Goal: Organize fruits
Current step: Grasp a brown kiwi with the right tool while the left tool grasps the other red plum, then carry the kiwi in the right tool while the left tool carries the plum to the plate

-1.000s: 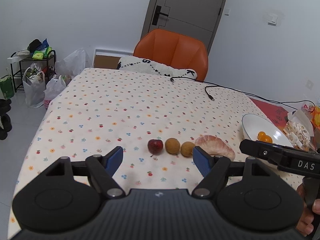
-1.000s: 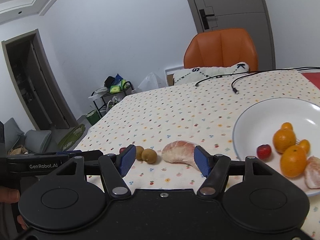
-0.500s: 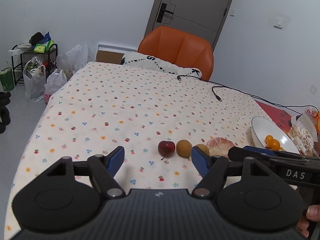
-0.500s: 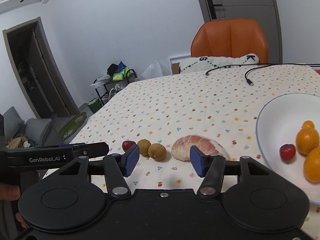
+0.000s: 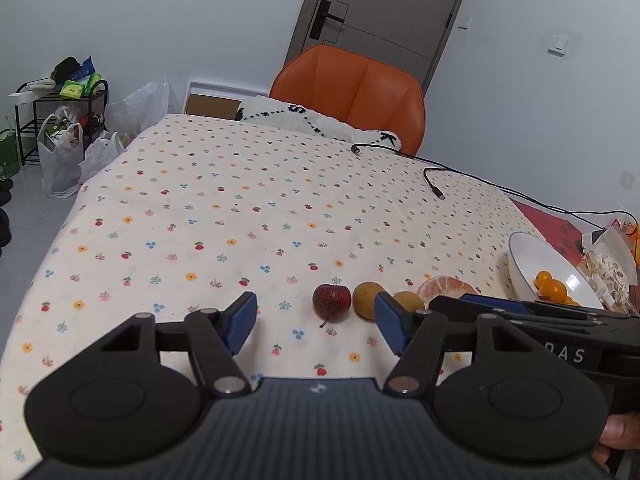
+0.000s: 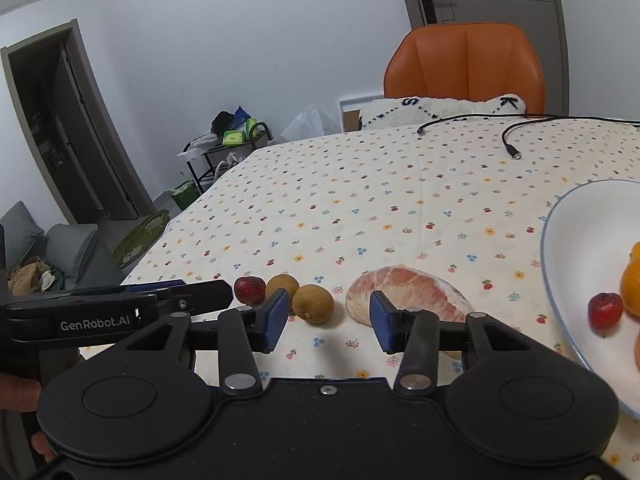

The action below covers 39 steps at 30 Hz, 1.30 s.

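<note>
A table (image 5: 248,200) under a cream cloth printed with small flowers and cherries fills both views, with an orange chair (image 5: 352,92) at its far end and a black cable (image 6: 516,136) trailing across the far right part. At the right edge sits a white bowl (image 6: 568,264) already holding oranges (image 6: 632,284) and one small red fruit (image 6: 605,311). On the cloth, left of the bowl, the loose fruit lies in a row running left to right: a peeled pomelo piece (image 6: 404,296) nearest the bowl, its long axis along the row, then two brown round fruits (image 6: 313,304), then a dark red fruit (image 5: 331,300) at the left end. The right gripper (image 6: 328,320) hangs low just in front of the row, its blue pads spread wide and holding nothing; the nearer brown fruit and the gap beside the pomelo piece lie straight ahead between them. The left gripper (image 5: 316,322) is likewise wide open and empty, with the dark red fruit just beyond its opening. So each tool faces its own end of the row, and the right one is nearer the bowl, which probably suits it for carrying the pomelo piece or a brown fruit there.
</note>
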{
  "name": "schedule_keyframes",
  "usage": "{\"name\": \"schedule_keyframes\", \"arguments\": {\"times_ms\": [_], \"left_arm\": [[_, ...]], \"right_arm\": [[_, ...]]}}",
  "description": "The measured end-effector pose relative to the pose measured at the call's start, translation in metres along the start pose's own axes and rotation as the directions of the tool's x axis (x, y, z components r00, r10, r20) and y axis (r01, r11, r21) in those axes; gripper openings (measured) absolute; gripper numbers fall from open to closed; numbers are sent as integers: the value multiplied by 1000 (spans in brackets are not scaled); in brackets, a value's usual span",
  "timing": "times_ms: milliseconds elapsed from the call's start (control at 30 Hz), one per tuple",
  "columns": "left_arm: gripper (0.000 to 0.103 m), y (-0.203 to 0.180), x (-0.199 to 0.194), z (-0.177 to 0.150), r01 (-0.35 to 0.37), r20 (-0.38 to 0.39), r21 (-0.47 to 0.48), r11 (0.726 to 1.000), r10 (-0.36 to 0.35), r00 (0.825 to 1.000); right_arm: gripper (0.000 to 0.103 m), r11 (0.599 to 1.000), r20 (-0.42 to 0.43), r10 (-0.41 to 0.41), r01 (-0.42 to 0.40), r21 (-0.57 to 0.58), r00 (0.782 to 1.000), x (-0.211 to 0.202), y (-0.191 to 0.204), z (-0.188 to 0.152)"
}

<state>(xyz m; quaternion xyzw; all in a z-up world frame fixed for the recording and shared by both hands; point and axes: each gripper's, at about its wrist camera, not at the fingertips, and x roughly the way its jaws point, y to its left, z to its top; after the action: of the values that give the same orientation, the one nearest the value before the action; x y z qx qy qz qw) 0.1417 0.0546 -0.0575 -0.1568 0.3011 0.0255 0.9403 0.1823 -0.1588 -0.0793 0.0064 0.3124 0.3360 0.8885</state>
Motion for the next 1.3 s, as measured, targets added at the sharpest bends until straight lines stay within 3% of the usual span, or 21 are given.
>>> {"name": "schedule_keyframes", "arguments": {"times_ms": [200, 400, 533, 633, 867, 1300], "left_arm": [[52, 2, 8, 0, 9, -6, -9, 1000, -9, 1000], [49, 4, 16, 0, 17, -12, -16, 1000, -17, 1000], [46, 3, 23, 0, 25, -20, -15, 1000, -25, 999], [43, 2, 26, 1, 27, -12, -11, 1000, -27, 1000], [23, -1, 32, 1, 43, -13, -5, 999, -43, 999], [22, -13, 6, 2, 65, 18, 12, 998, -65, 998]], "right_arm": [[38, 1000, -14, 14, -14, -10, 1000, 11, 5, 2], [37, 1000, -31, 22, -22, -16, 999, 21, 8, 2], [27, 1000, -45, 25, -25, -15, 999, 27, 7, -1], [26, 999, -43, 31, -32, -14, 999, 27, 6, -1], [25, 999, -26, 36, -36, -6, 999, 21, 2, 0], [25, 1000, 25, 11, -11, 10, 1000, -8, -1, 1]]}}
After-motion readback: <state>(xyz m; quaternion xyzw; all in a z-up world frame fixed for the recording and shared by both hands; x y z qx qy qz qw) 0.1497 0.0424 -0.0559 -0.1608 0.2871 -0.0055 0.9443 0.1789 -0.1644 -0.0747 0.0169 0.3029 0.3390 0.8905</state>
